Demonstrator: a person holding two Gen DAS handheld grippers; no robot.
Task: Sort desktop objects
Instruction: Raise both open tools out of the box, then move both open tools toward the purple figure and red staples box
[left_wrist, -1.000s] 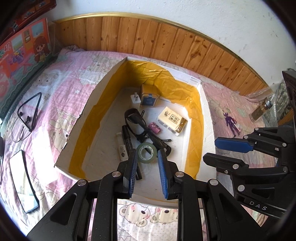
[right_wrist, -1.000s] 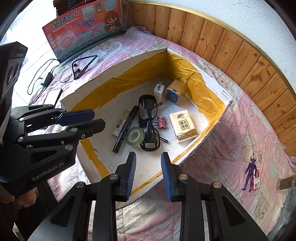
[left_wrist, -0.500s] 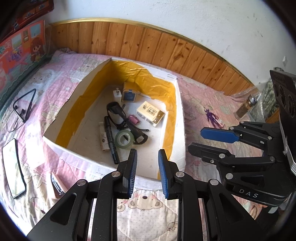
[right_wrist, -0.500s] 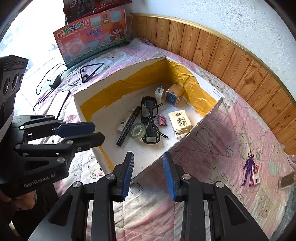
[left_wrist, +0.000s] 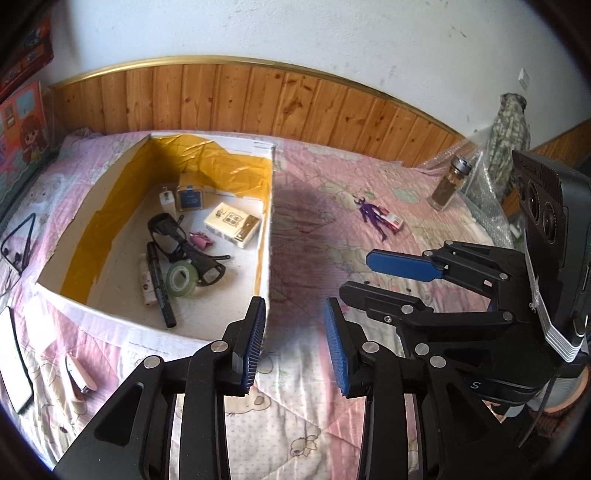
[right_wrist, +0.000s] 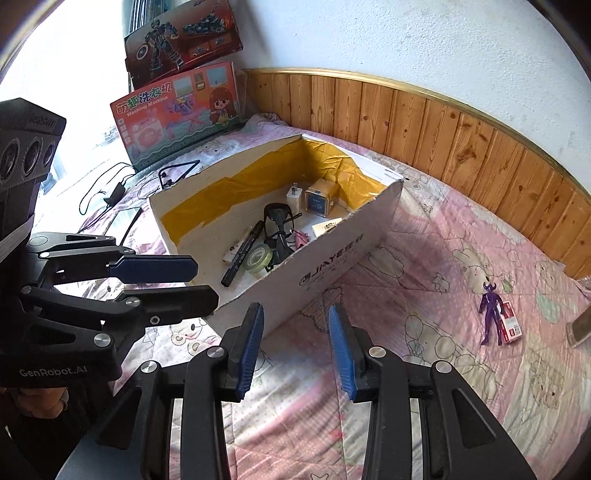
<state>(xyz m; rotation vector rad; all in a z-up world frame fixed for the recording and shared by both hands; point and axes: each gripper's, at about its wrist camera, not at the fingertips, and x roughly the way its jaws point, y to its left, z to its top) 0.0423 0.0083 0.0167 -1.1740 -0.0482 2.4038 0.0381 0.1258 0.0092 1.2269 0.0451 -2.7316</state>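
Yellow-taped cardboard box (left_wrist: 267, 206) holds the sorted haul — both tongs hang empty above the quilt (left_wrist: 306, 424).

Inside the box lie a tape roll (left_wrist: 180, 280), black marker (left_wrist: 159, 284), glasses (left_wrist: 184, 240), a charger plug (left_wrist: 167, 197) and small cartons, gathered low behind its walls so nothing slides off the soft bedding. The left gripper (left_wrist: 295, 343) and right gripper (right_wrist: 295, 350) are both spread with nothing between the blue pads, side by side just outside the box's near corner. Well apart on the quilt, a purple figure (right_wrist: 490, 314) and a small red packet (right_wrist: 509, 326) lie unsorted — likely the next pick, nearer the right gripper.
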